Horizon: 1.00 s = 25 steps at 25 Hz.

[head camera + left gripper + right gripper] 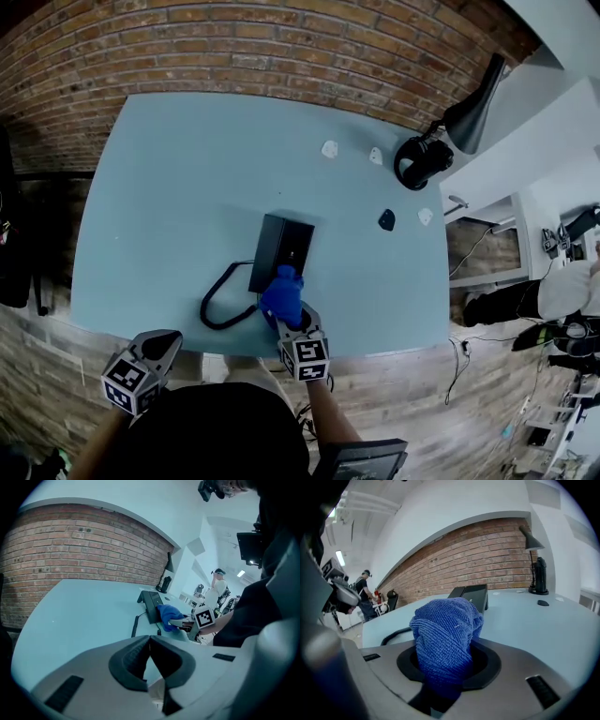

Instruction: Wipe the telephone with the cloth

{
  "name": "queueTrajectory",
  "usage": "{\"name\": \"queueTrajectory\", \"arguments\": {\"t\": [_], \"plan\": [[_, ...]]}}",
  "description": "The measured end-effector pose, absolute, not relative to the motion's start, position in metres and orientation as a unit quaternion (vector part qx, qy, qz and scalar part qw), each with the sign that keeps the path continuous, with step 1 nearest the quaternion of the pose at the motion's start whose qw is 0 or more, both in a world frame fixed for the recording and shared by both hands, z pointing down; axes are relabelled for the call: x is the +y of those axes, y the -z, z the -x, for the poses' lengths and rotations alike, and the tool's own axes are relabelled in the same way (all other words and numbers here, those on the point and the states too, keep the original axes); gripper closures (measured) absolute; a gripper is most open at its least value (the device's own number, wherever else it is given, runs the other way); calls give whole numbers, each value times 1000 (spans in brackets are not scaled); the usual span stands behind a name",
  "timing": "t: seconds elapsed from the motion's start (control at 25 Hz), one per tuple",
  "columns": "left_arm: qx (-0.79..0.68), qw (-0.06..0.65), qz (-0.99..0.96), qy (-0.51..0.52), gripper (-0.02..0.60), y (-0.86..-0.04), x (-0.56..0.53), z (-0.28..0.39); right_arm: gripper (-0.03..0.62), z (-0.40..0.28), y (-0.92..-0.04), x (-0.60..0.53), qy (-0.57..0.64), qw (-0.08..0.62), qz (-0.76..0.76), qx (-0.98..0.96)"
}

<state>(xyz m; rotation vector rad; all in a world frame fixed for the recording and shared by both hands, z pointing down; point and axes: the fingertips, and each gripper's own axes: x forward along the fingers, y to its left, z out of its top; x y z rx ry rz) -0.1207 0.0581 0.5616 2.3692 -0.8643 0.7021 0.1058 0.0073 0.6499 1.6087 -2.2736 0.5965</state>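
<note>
Left gripper (pixel 161 345) is sitting nearest the viewer at lower left, by the front edge of the pale blue table (pixel 169 169). Its jaws are pressing together at the tips with nothing between them, and it is hanging well apart from everything else. That is likely the main risk: nothing is bracing the phone (pixel 279 249), so a firm stroke could push it across the smooth top toward the brick wall instead of wiping it. Moving right, a black cord (pixel 221 302) is curling in a loop from the phone's near left corner. The loop is lying close to the wiping path, so a sideways stroke could snag it and drag the phone round. Further right, the right gripper (pixel 284 319) is reaching in from the front edge, its jaws clamping a bunched blue cloth (pixel 282 295). The wad is bulging out past the jaw tips, but only a little. A steep or hard press could bring bare jaw against the casing, and a tug could pull the cloth loose. As for position, the phone is lying straight ahead of the right jaws, just beyond the cloth, its dark body sloping up and away. From above, the cloth is overlapping the phone's near end. Whether it is touching or only just beside cannot be told.
</note>
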Motion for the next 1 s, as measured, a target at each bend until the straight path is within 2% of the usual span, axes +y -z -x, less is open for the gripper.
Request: {"name": "queueTrajectory", "arguments": {"t": [0.12,0.28,0.4,0.6,0.8,1.0], "plan": [[-314,252,-878,-257,574,-559,55,119,448,-94,-662,33,-219,195,-541,-789],[-314,247,-884,-242,574,-547,45,114,448,-81,-654,62,-242,203,-526,-790],[-311,236,-892,-228,574,-535,27,110,448,-68,-630,53,-217,205,-526,-796],[-302,257,-901,-174,574,-501,11,110,450,-18,-547,12,-102,178,-535,-820],[-265,179,-940,-114,574,-434,-12,100,462,9,-444,-24,20,121,-581,-805],[-247,144,-955,-80,574,-394,-26,137,477,56,-382,-34,72,111,-592,-795]]}}
